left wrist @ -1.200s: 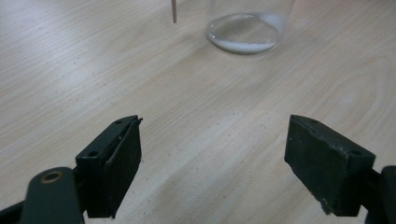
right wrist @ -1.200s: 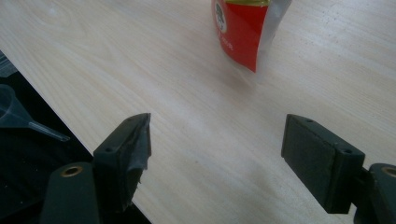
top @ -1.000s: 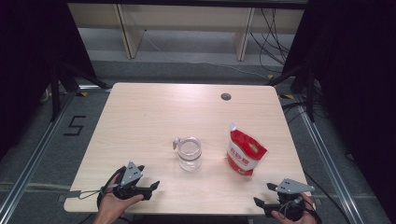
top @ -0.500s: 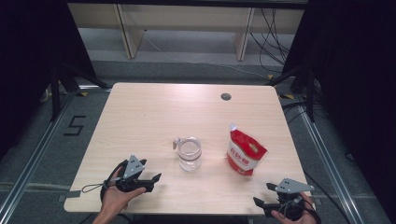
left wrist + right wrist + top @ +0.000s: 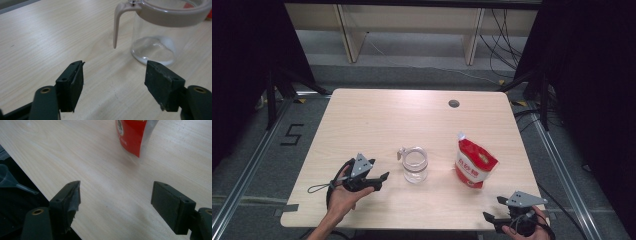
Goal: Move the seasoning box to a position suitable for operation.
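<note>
Left gripper (image 5: 379, 178) at about 7 o'clock on the table (image 5: 377, 120), jaws apart and empty, though they have just been narrowing; they point at the jug.

Glass jug (image 5: 415, 166) near table centre, slightly toward 6 o'clock. Clear wall, beige collar and thin beige handle (image 5: 117, 25) hanging at its 9 o'clock side, toward the left gripper. Probably light, rigid, slick, breakable. Best hold looks like the handle or the collar, not the bare glass.

Red pouch (image 5: 474, 167) at 3 o'clock of the jug, standing apart from it. Soft, will buckle; likely grip high, by the white spout. White label writing, unreadable.

Right gripper (image 5: 495, 212) at 5 o'clock, table edge, jaws wide, holding nothing.
</note>
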